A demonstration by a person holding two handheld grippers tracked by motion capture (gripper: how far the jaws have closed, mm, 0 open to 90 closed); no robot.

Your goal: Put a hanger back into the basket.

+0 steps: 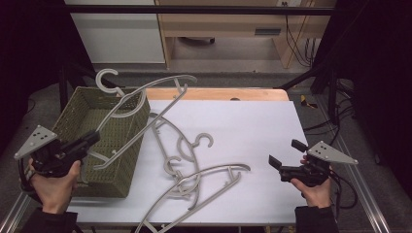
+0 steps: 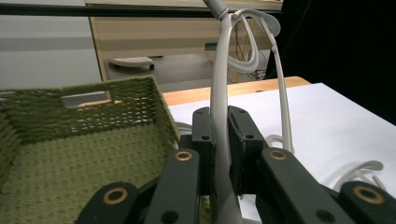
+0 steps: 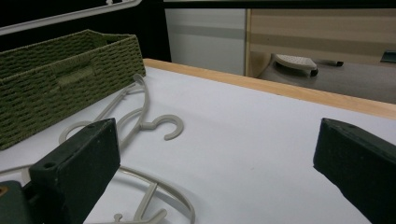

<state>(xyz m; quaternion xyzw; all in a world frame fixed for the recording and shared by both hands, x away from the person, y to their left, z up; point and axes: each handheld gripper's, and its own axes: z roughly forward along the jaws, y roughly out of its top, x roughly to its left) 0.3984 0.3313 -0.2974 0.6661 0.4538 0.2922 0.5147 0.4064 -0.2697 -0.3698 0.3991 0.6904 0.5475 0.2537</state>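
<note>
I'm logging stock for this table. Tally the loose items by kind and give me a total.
Grey hangers: 3 (one gripped in the left claw over the basket, two overlapping on the table)
Green woven basket: 1
Total: 4

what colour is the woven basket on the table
The basket is olive green with a tight woven texture, seen best in the left gripper view.

The nearest hanger (image 1: 194,194) runs off the table's near edge and is cut off. The basket's (image 1: 104,141) near left corner hides behind the left gripper (image 1: 92,138).
</note>
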